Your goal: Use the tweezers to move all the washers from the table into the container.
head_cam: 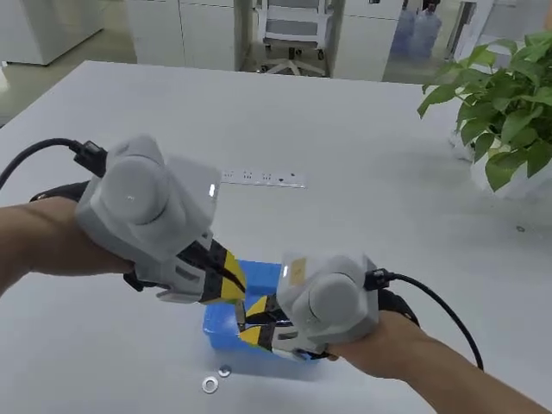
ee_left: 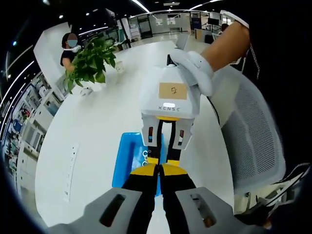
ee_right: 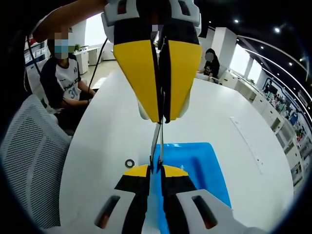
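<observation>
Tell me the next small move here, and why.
Probably open the right gripper, leaving the tweezers in the left gripper. Both sets of jaws look closed on them above the blue container, while a washer lies on the table beside it.

**Open-plan office around a white table**

A broad white table [head_cam: 345, 129] carries a recessed power strip [head_cam: 263, 178]. A leafy potted plant [head_cam: 509, 95] in a white pot stands near one edge. Beyond the table's far side are a white office chair [head_cam: 293, 26], white cabinets [head_cam: 198, 30] and blue water bottles [head_cam: 414, 30]. A grey mesh chair [ee_right: 29, 161] sits just beside the table. Strip lights [ee_left: 141, 6] and round spotlights [ee_right: 236, 21] shine from a dark ceiling. Seated people [ee_right: 66, 78] are at the table, and shelving [ee_right: 280, 100] lines one wall.
</observation>
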A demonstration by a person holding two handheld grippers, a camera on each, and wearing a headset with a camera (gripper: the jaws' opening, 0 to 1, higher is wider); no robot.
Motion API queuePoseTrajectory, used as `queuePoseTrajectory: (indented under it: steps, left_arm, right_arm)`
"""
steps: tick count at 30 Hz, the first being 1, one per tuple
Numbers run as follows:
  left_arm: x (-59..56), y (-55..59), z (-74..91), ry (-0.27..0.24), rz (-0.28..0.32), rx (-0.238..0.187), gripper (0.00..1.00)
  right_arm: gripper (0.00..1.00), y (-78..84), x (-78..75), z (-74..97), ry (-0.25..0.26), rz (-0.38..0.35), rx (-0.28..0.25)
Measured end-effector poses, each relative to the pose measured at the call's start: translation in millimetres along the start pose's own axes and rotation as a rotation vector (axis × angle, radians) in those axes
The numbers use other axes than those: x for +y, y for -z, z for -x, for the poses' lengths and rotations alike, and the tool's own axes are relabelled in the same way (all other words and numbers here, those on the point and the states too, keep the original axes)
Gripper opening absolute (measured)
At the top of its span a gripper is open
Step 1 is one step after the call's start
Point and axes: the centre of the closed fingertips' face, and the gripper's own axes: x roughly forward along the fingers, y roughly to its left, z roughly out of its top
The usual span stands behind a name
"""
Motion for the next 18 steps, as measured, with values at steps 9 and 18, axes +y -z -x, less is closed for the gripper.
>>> queuePoseTrajectory:
  steps: [9,18]
  left_arm:
    - [-10.1,10.7,0.5,0.001,0.02,0.006,0.06]
    - [-20.8,22.2,0.4,0.0,0.046,0.014,0.06]
  right_arm:
    - [0.1,-1.0,13.0,-9.9,-0.022,0.008,0.001]
    - [0.1,0.7,23.5,-20.2,-0.042,0.01,0.001]
